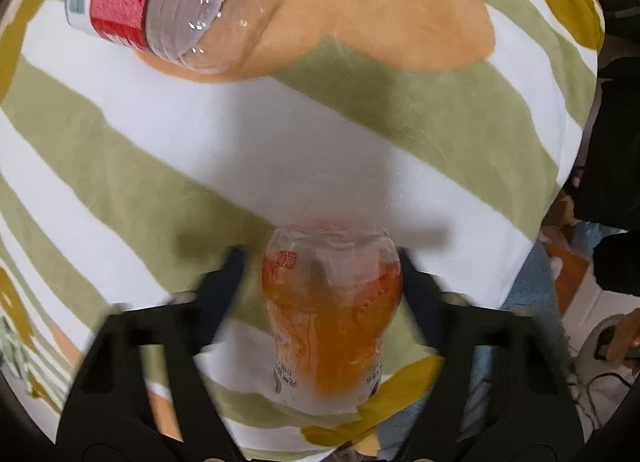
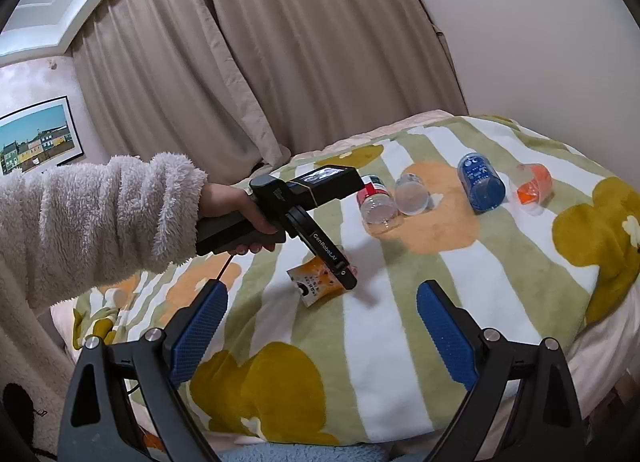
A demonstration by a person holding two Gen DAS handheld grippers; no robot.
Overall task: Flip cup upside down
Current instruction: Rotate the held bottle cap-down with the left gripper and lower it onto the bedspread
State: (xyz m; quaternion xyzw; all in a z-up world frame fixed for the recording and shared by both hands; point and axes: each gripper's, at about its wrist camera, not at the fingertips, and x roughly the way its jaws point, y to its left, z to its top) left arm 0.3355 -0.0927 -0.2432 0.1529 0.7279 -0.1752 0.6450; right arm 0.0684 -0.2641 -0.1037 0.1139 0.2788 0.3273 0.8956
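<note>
A bed point(image 2: 400, 342) fills the scene, spread with a fleece blanket point(image 2: 368, 326) in green and white stripes with orange and mustard flowers. Beige curtains point(image 2: 256, 61) hang behind it on the far side.

A person's arm in a fluffy white sleeve point(image 2: 92, 221) reaches in from the left, holding the left hand-held gripper point(image 1: 320, 258). Its fingers sit on either side of the orange cup point(image 1: 332, 310), a clear plastic one with an orange label, lying tilted on the blanket near the middle of the bed; motion blur hides whether both fingers touch it.

The right hand-held gripper point(image 2: 322, 294) hovers at the near edge of the bed, its blue pads point(image 2: 444, 334) spread wide with nothing between them.

Farther off lie a red-labelled cup point(image 2: 376, 201), a clear cup point(image 2: 412, 193), a blue cup point(image 2: 482, 181) and another orange cup point(image 2: 534, 185) to the far right.
</note>
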